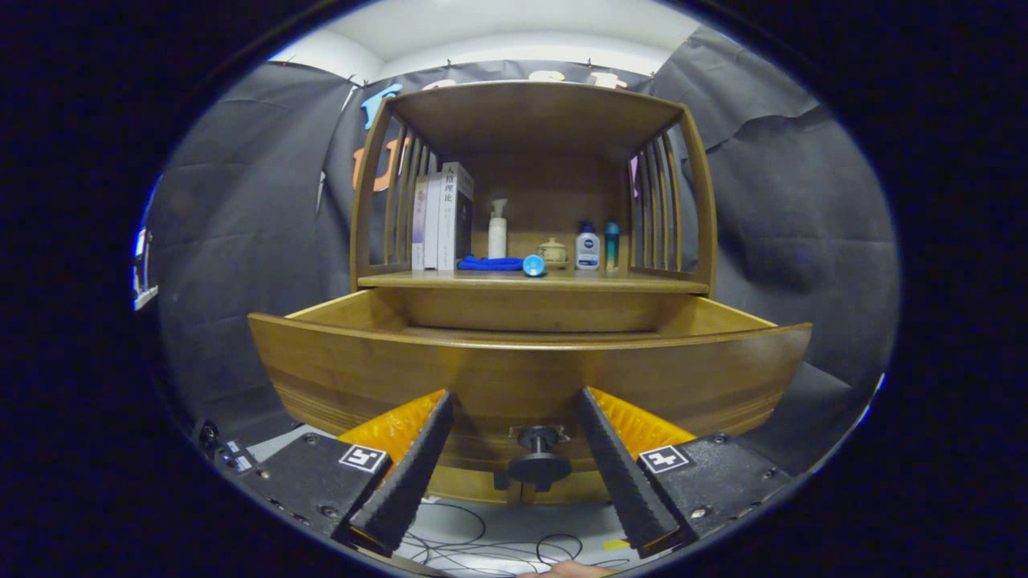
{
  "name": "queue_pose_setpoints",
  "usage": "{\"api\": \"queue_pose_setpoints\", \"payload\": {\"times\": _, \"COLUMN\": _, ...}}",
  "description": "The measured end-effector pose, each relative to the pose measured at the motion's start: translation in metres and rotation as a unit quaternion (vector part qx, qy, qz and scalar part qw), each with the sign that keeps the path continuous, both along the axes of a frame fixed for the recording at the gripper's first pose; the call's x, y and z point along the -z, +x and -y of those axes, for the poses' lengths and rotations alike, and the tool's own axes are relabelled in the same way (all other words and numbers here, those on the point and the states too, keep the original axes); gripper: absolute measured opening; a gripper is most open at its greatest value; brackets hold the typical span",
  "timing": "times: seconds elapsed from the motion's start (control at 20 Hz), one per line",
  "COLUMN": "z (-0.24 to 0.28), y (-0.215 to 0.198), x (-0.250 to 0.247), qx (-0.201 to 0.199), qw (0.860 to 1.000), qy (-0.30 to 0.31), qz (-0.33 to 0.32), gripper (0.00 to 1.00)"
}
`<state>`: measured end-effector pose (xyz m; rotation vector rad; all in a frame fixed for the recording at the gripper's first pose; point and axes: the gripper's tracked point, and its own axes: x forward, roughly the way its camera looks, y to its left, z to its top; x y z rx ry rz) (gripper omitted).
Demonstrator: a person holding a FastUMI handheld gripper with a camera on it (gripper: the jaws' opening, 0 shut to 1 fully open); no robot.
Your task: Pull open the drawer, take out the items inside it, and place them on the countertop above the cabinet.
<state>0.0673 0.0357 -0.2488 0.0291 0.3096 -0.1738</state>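
You held the claw wide, its fingers either side of the knob without touching it, because the drawer already stood pulled out below the desk, contents hidden.

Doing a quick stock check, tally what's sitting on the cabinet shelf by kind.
Books: 3
Bottles: 3
Blue cloth: 1
Small jar: 1
Blue round thing: 1
Total: 9
Gripper fingers open either side of the drawer knob.
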Motion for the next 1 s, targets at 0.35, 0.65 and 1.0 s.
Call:
{"api": "queue_pose_setpoints", "payload": {"times": 0.35, "z": 0.015, "y": 0.004, "x": 0.02, "qx": 0.013, "qw": 1.0, "qy": 0.001, "qz": -0.007, "gripper": 0.99}}
{"api": "queue_pose_setpoints", "payload": {"times": 0.65, "z": 0.016, "y": 0.025, "x": 0.019, "qx": 0.012, "qw": 1.0, "qy": 0.01, "qz": -0.003, "gripper": 1.0}}
{"api": "queue_pose_setpoints", "payload": {"times": 1.0, "z": 0.023, "y": 0.075, "x": 0.014, "qx": 0.015, "qw": 1.0, "qy": 0.014, "qz": -0.004, "gripper": 1.0}}
